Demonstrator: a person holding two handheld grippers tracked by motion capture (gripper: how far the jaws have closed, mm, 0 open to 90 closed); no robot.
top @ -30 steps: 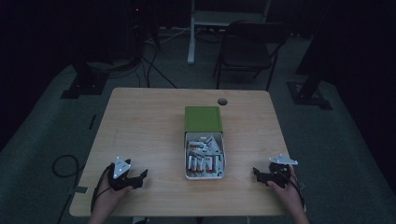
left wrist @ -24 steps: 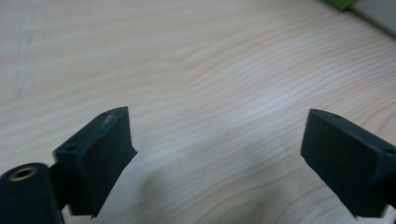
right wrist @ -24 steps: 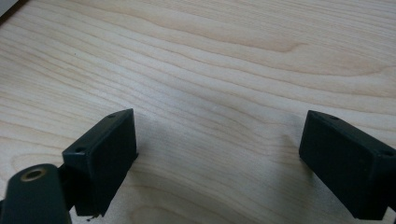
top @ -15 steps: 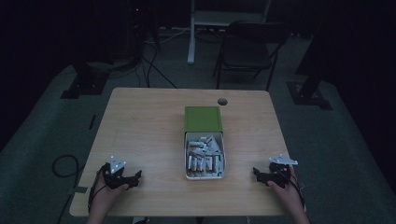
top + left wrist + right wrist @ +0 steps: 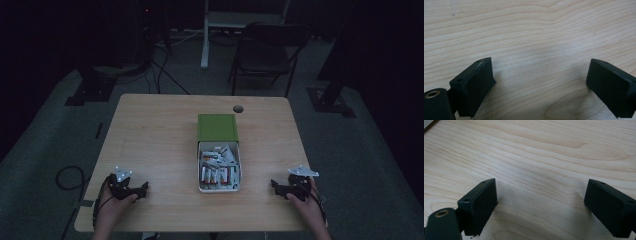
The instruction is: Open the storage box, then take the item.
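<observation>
A white open box (image 5: 201, 170) holding several batteries (image 5: 215, 175) lies at the table's middle, with a green box part (image 5: 217, 128) against its far end. My left gripper (image 5: 142, 189) rests near the front left of the table, well left of the box. Its jaws (image 5: 541, 72) have just been opening and stand wide apart over bare wood, with nothing between them. My right gripper (image 5: 275, 186) sits near the front right, its tips pointing toward the box. Its jaws (image 5: 541, 192) are open over bare wood, also holding nothing.
The wooden table (image 5: 155, 135) has a round cable hole (image 5: 238, 108) near its far edge. A dark chair (image 5: 265, 50) and stand legs (image 5: 205, 45) are on the floor beyond. A cable (image 5: 67, 177) loops on the floor at the left.
My left gripper has shifted slightly to the left along the front edge. The right gripper and the box have not moved.
</observation>
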